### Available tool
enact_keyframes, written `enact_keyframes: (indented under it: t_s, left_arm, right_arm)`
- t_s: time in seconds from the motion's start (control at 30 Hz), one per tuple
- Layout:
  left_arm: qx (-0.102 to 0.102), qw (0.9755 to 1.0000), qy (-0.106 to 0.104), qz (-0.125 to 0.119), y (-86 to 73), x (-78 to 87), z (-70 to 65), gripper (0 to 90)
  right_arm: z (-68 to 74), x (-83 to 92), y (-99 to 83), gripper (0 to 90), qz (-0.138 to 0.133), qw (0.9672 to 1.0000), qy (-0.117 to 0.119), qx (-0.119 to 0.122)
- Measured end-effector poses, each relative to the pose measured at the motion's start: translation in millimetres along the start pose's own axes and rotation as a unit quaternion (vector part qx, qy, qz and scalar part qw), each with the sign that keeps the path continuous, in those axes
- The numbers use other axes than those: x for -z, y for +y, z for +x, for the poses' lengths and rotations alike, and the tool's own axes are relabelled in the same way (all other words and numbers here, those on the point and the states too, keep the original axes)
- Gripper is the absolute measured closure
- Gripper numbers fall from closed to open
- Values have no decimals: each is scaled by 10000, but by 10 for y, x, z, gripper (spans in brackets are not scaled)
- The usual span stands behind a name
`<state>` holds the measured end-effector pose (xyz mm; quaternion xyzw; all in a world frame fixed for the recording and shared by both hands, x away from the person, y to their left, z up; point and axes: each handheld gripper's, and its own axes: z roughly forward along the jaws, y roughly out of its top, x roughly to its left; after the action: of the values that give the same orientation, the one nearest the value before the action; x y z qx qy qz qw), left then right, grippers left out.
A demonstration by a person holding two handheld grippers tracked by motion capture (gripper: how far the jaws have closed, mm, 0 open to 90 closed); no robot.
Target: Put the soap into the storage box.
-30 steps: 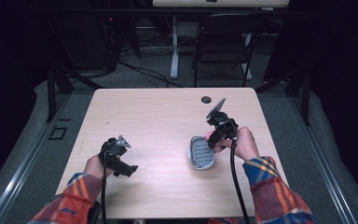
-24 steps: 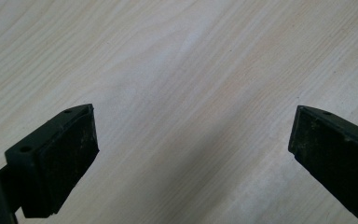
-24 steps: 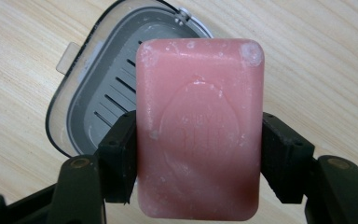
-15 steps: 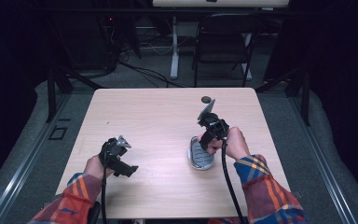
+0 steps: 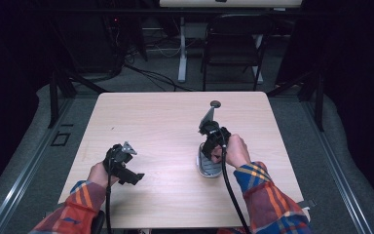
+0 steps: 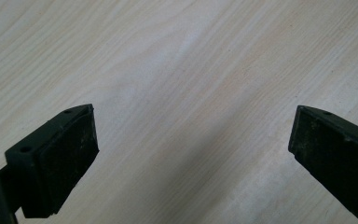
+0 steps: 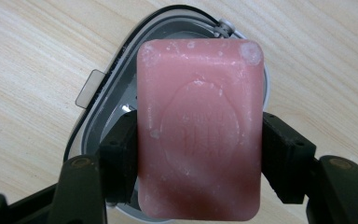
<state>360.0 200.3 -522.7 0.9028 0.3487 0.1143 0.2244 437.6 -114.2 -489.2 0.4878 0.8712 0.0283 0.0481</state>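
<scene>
Right gripper (image 7: 200, 154): fingers pinching pink soap bar (image 7: 199, 126), poised over grey soap dish (image 5: 208, 165) — not yet seated.
Left gripper (image 6: 191, 158): fingers spread, idle above worktop (image 6: 177, 70).
Remaining: lower, release.

Plaid flannel sleeves (image 5: 265, 195), red, orange and blue checks. Both grippers black: left gripper (image 5: 121, 163) carries a grey three-cornered plate, right gripper (image 5: 213, 130) too. Black cable (image 5: 231, 190) trails from each. Jaw pads matte black, small screw holes.
</scene>
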Motion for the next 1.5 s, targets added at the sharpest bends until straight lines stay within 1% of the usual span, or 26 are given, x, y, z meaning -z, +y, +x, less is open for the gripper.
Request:
enact_keyframes:
  t_s: [0.17,0.2,0.3,0.33,0.43,0.5,0.53,0.57,0.67,0.7,0.77,0.8,0.83,0.87,0.9,0.93,0.97,1.0,1.1,1.13,1.23,1.27,1.33,1.37,1.4,1.5]
  left_arm:
    - [-7,10000,-4,-15,-1,3,0,13]
    - [-9,10000,2,-16,0,3,-1,13]
    - [-16,10000,7,-16,-1,4,-1,13]
    - [-14,10000,5,-17,-1,4,-1,13]
    - [-22,10000,7,-13,0,4,-3,13]
    - [-22,10000,6,-11,0,4,-3,13]
    - [-23,10000,7,-13,0,4,-3,13]
    - [-24,10000,5,-13,0,4,-2,13]
    - [-22,10000,-2,-10,0,3,-1,13]
    - [-23,10000,-3,-7,1,2,-1,13]
    - [-28,10000,-2,-3,2,2,-3,13]
    - [-31,10000,-2,-6,3,2,-4,13]
    - [-30,10000,0,-5,3,2,-5,13]
    - [-30,10000,1,-6,3,3,-5,13]
    - [-29,10000,0,-9,3,3,-5,13]
    - [-28,10000,0,-12,2,3,-5,13]
    - [-24,10000,2,-6,2,3,-3,13]
    - [-24,10000,2,-6,2,3,-3,13]
    - [-32,10000,-1,-8,2,3,-3,13]
    - [-30,10000,0,-7,2,4,-3,13]
    - [-30,10000,0,0,2,3,-2,13]
    - [-33,10000,-3,-3,3,3,-3,13]
    - [-35,10000,-7,-5,3,3,-5,13]
    - [-35,10000,-9,-2,3,3,-4,13]
    - [-32,10000,-10,-2,2,3,-4,13]
    - [-27,10000,-10,-3,1,2,-2,13]
  right_arm:
    - [19,-25,18,367,67,10000,-48,-3]
    - [37,-48,19,367,-26,10000,-28,-76]
    - [46,-58,25,368,-13,9999,-29,-97]
    - [44,-54,32,368,55,10000,-48,-49]
    - [61,-67,35,368,29,9999,-41,-87]
    - [55,-54,47,367,146,9999,-63,3]
    - [55,-55,46,366,134,9999,-38,-8]
    - [59,-55,35,362,44,10000,4,-66]
    - [53,-32,26,359,31,10000,-8,-71]
    - [44,-19,21,357,42,10000,48,-44]
    - [42,-4,2,358,-54,9998,150,-118]
    - [33,16,2,359,2,9999,142,-51]
    - [36,17,-8,363,-72,9997,205,-113]
    - [26,33,-8,361,-10,9997,220,-45]
    - [21,41,-15,357,30,9995,315,-31]
    - [21,41,-15,357,30,9995,315,-31]
    - [30,34,-31,360,-80,9992,373,-109]
    - [30,34,-31,360,-80,9992,373,-109]
    - [10,69,-36,360,-34,9993,380,18]
    - [22,85,-56,357,-164,9990,425,-43]
    - [12,128,-70,350,-156,9989,439,58]
    - [23,131,-90,347,-316,9984,477,-31]
    - [-7,185,-107,342,-295,9985,453,117]
    - [-6,194,-125,335,-377,9982,468,54]
    - [-39,232,-154,326,-355,9982,468,139]
    - [-66,255,-196,307,-411,9980,437,201]
